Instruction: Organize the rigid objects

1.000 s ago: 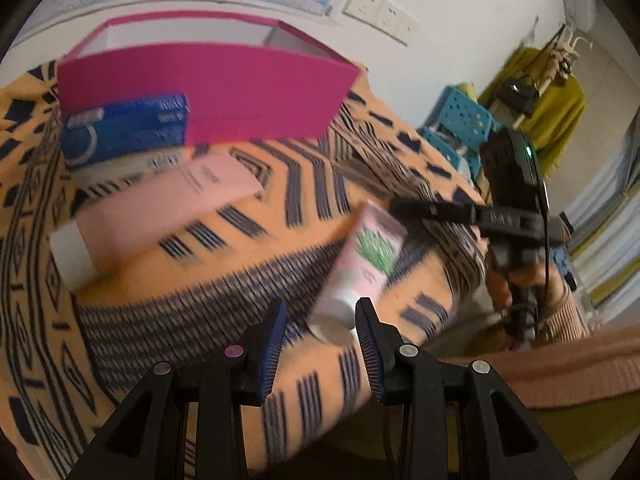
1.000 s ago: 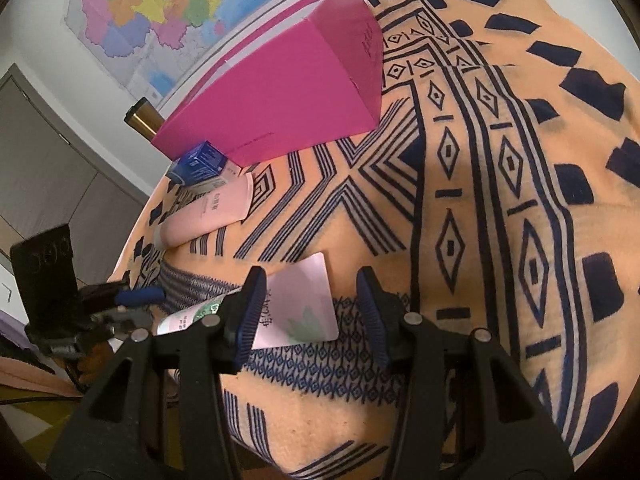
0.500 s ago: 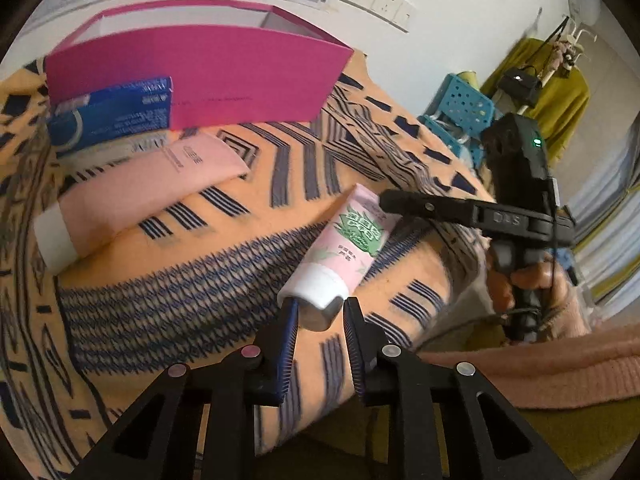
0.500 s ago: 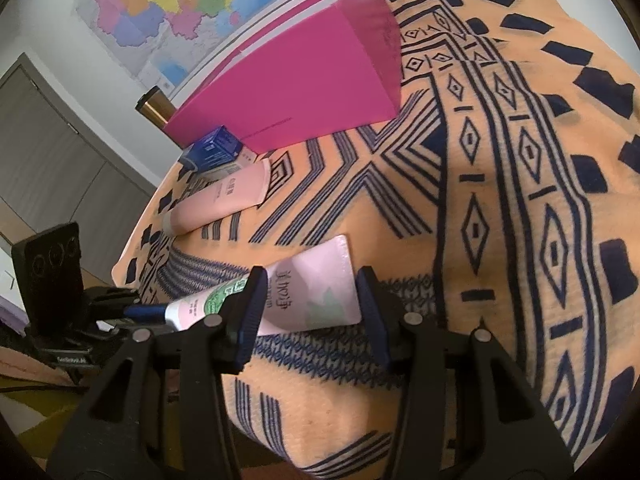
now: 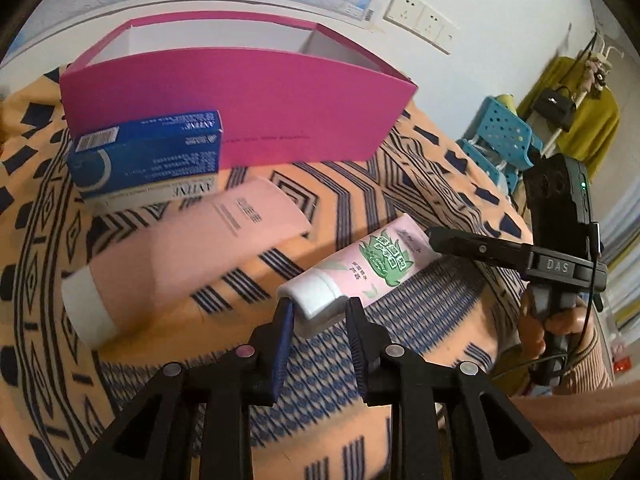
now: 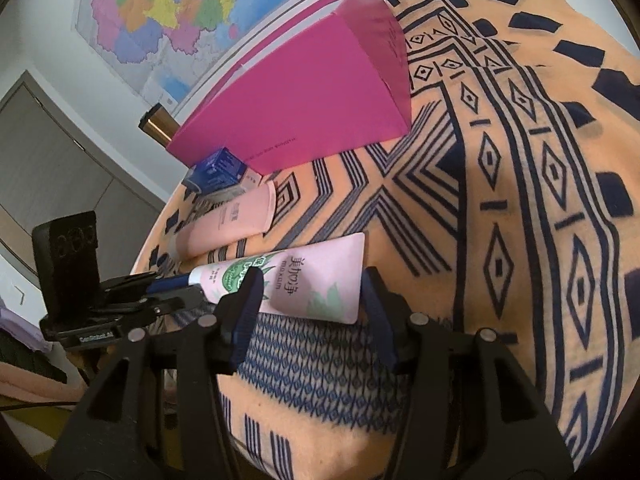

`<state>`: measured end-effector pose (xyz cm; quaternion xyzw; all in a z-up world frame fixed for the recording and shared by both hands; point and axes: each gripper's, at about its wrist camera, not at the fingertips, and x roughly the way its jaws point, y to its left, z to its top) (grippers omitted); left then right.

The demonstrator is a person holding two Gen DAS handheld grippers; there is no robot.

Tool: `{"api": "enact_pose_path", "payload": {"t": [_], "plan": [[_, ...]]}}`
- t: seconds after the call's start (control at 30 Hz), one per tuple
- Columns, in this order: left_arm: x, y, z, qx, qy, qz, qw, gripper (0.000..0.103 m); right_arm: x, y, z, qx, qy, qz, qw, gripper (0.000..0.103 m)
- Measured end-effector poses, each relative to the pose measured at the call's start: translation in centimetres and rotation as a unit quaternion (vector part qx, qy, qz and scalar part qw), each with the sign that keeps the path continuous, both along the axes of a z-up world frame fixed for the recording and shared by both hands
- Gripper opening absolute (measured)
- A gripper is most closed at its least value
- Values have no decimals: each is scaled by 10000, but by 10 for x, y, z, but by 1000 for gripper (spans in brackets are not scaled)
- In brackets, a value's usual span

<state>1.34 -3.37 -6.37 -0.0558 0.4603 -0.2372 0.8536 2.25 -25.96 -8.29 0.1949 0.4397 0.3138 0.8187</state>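
My left gripper [image 5: 318, 312] jaws opening, white cap of small tube [image 5: 372, 268] between pads, seems touching. My right gripper [image 6: 310, 292] jaws opening around tube flat end [image 6: 316, 280], right pad apart from it. Tube lies on patterned cloth [image 6: 520, 200], near pink tube [image 5: 188, 248], in front of magenta box [image 5: 240, 100].
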Motion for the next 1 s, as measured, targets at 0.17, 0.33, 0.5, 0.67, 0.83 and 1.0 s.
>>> {"api": "enact_pose_path", "payload": {"t": [0.17,0.33,0.5,0.67,0.83,1.0], "plan": [[8,3,1,29,-40,125,9999,28,10,0,-4,198,54,-22,9998,53],[11,5,3,31,-83,195,9998,28,13,2,-2,195,42,5,9998,53],[10,2,8,83,-168,226,9996,28,17,3,1,165,-1,-14,9999,53],[9,1,15,116,-281,214,9993,28,18,4,7,118,-90,-22,9999,53],[10,0,20,96,-355,218,9991,28,17,4,14,104,-187,-40,9998,53],[9,0,24,71,-443,190,9988,28,16,3,17,77,-243,-64,9997,53]]}}
